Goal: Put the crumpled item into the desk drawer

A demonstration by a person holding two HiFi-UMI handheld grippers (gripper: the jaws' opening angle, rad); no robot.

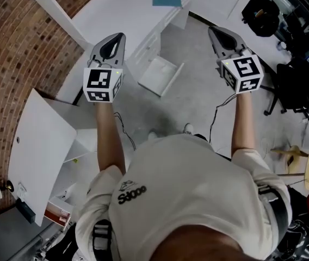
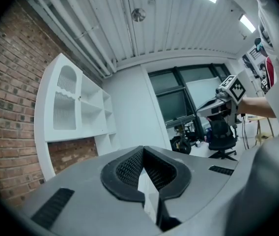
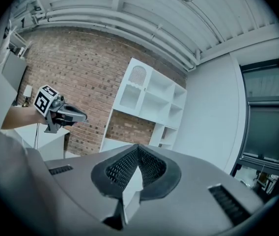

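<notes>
Jaws pressed together, empty, on both left gripper (image 1: pixel 121 37) and right gripper (image 1: pixel 213 30), held up before the white table (image 1: pixel 122 10); its drawer (image 1: pixel 160 76) stands open, teal item (image 1: pixel 166 0) on top.

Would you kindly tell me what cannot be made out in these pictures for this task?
Crumpled item: in no view; both gripper views look up at ceiling and shelves.
Drawer contents: head view, too small and washed out.
Teal thing on the desk: head view, too small to identify.
</notes>
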